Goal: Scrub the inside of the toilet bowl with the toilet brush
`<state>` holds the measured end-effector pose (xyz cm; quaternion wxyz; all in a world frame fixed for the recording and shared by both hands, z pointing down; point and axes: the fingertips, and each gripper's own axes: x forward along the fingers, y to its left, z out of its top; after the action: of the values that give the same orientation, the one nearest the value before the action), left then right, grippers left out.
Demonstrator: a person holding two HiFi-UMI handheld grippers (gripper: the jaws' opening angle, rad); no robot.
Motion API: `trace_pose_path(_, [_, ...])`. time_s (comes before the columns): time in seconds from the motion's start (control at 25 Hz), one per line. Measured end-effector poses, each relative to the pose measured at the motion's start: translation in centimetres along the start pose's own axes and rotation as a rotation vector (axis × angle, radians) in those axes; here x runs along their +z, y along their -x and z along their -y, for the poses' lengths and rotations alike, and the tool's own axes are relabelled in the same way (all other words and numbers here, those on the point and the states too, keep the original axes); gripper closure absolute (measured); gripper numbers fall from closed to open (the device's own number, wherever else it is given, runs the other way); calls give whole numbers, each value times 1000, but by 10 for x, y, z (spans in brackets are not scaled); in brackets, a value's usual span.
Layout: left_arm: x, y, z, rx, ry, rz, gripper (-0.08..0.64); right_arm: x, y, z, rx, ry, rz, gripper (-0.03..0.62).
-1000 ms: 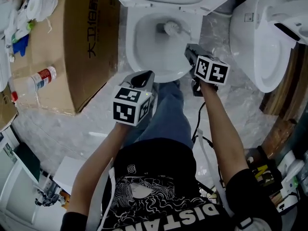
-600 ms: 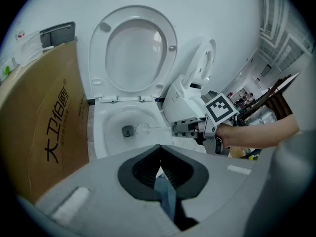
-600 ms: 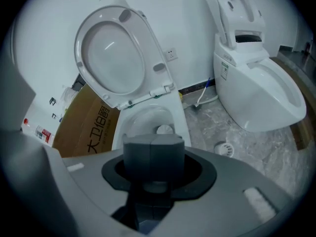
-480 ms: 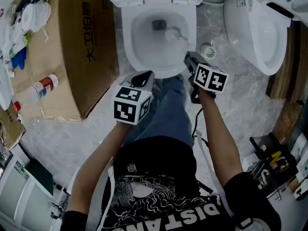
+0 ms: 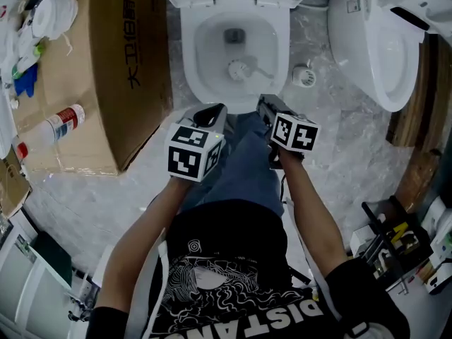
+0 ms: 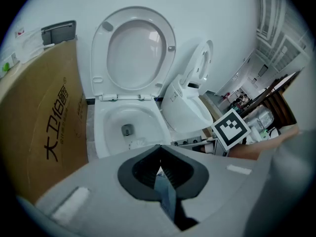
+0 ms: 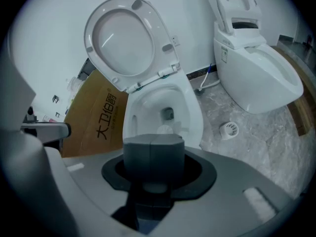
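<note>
A white toilet bowl [image 5: 189, 55] stands open at the top of the head view, seat lid raised. The white head of the toilet brush [image 5: 239, 69] lies inside the bowl, in front of the drain, its thin handle slanting right toward my right gripper [image 5: 263, 104]. That gripper hovers at the bowl's front rim, shut on the brush; in the right gripper view the brush head [image 7: 166, 129] peeks just over the closed right gripper [image 7: 153, 141]. My left gripper [image 5: 210, 111] hangs shut and empty near the front rim, left of the leg.
A large cardboard box [image 5: 106, 69] stands close to the bowl's left. A second white toilet [image 5: 374, 41] sits to the right, with a small round white holder [image 5: 305, 75] on the floor between them. A red-labelled bottle [image 5: 60, 122] lies far left. The person's jeans leg [image 5: 244, 161] is below the grippers.
My right gripper has drawn back and left toward the bowl's front rim, dragging the brush head from beside the drain to the front of the bowl. The left gripper has stayed put.
</note>
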<state>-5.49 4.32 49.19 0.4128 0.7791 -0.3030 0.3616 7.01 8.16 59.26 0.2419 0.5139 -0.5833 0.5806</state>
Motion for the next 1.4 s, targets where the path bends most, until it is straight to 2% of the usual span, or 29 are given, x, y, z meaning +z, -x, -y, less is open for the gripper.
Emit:
trace_pose_path(0.24, [-2, 5, -9, 46, 74, 26, 561, 14, -17, -21, 46, 79, -35, 430])
trace_pose_path(0.44, [-9, 9, -18, 95, 145, 48, 561, 43, -34, -36, 72, 155, -42, 429])
trace_pose_path(0.68, [-11, 7, -18, 124, 212, 69, 561, 72, -42, -34, 73, 222, -53, 430])
trace_pose_path(1.12, [-3, -20, -8, 123, 281, 86, 561, 80, -64, 9, 25, 194, -95, 430])
trace_pose_path(1.4, [-12, -27, -12, 143, 316, 85, 561, 109, -91, 19, 24, 205, -65, 430])
